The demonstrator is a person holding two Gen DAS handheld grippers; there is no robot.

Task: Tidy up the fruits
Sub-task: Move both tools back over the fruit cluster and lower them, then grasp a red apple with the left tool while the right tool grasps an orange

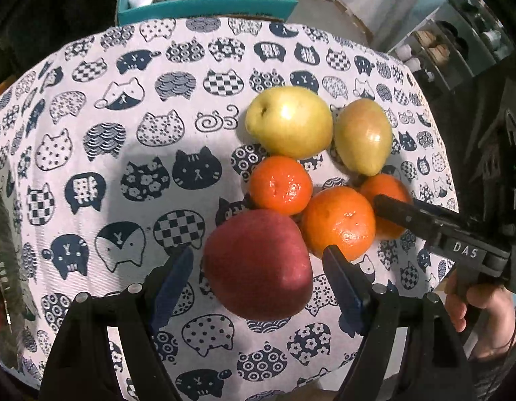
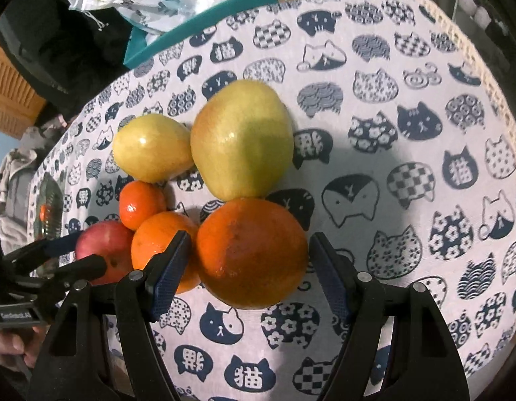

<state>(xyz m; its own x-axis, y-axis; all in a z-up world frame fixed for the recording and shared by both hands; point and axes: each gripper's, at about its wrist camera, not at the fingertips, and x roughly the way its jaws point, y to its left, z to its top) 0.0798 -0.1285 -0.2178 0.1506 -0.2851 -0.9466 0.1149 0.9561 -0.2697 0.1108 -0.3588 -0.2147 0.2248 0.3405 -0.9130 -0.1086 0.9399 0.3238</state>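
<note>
— Straddling the red apple (image 1: pixel 258 264), the left gripper (image 1: pixel 258 267) gapes wide, gripping nothing?
— Yes; the right gripper (image 2: pixel 249 267) likewise brackets the near orange (image 2: pixel 251 254), unclosed, likely readying both for sorting.

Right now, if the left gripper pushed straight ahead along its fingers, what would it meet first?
Most likely the red apple: it lies between the open left gripper fingers. The orange comes behind it. Depth is uncertain.
</note>
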